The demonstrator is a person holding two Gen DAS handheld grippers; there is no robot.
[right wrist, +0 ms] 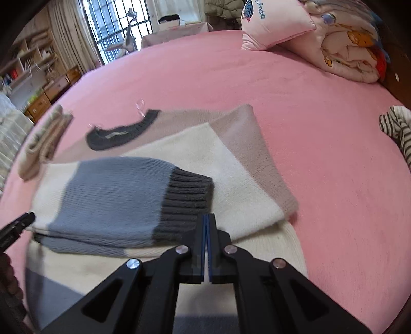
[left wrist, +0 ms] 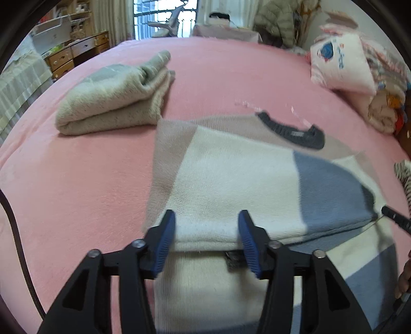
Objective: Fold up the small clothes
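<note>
I see the sweater [left wrist: 231, 174] lying on the pink bed [left wrist: 77, 167], in the centre of both views. It is knit in cream, beige and blue blocks, with a dark collar [left wrist: 295, 131] toward the upper right of the left view. 1 sleeve [right wrist: 115, 192] is folded across the body; its dark ribbed cuff [right wrist: 187, 203] sits just above the right tongs in the right view.

Left tongs [left wrist: 206, 228]: jaws stand apart, about half open. A folded cream edge of the sweater lies between the 2 blue pads [left wrist: 164, 241]. The pads do not appear to press on it.

Right tongs [right wrist: 206, 226]: jaws closed, pads together, nothing between them. The tips sit over the sweater, just beside the cuff.

A second folded garment, a beige knit [left wrist: 113, 95], rests in the upper left of the left view, apart from the sweater. A striped cloth [right wrist: 398, 128] lies at the right edge of the right view. A pillow [right wrist: 272, 23] and a rolled quilt [right wrist: 349, 48] occupy the upper right.
</note>
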